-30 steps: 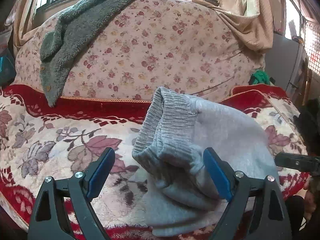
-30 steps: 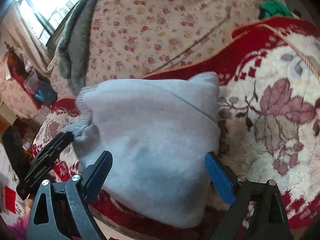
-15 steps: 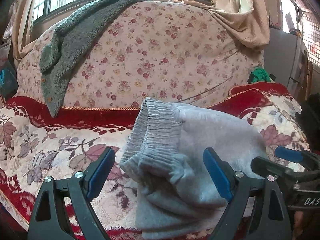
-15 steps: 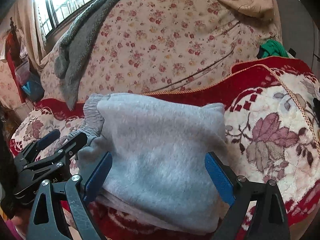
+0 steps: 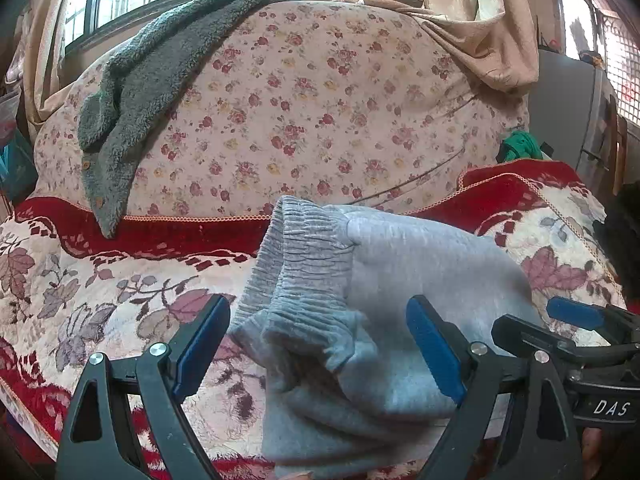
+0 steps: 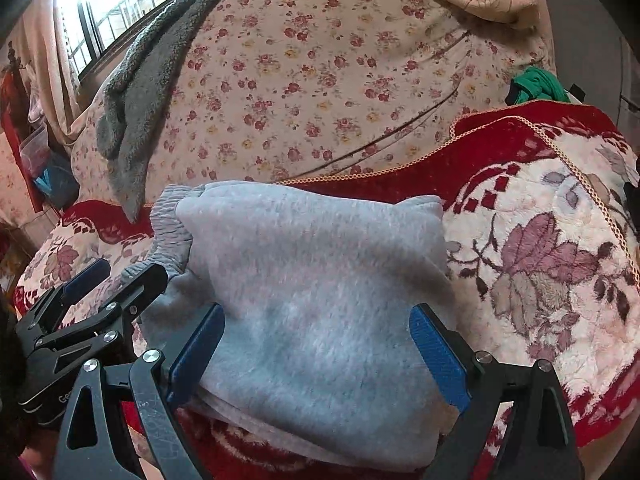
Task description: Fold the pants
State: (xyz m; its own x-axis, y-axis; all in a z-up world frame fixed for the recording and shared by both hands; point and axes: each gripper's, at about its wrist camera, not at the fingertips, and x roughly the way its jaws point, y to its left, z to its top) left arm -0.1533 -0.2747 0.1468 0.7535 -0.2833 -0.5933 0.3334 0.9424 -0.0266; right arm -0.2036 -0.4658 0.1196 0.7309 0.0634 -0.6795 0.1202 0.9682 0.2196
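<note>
The grey pants [image 5: 400,280] lie folded into a thick bundle on the red floral blanket [image 5: 100,288], with the ribbed waistband [image 5: 304,264] at the left end. My left gripper [image 5: 320,344] is open, its blue pads on either side of the waistband end, holding nothing. My right gripper [image 6: 316,356] is open over the near edge of the pants [image 6: 312,280], empty. The right gripper also shows at the right of the left wrist view [image 5: 576,320], and the left gripper at the left of the right wrist view [image 6: 92,284].
A floral-covered backrest [image 5: 320,112] rises behind the blanket, with a grey fleece garment [image 5: 132,92] draped over it. A green cloth [image 5: 520,148] lies at the far right. Beige curtains [image 5: 480,32] hang by the window.
Both grippers have drawn back and levelled; the bundle sits lower and flatter on the blanket. The right gripper has come closer beside the left. Both stay open.
</note>
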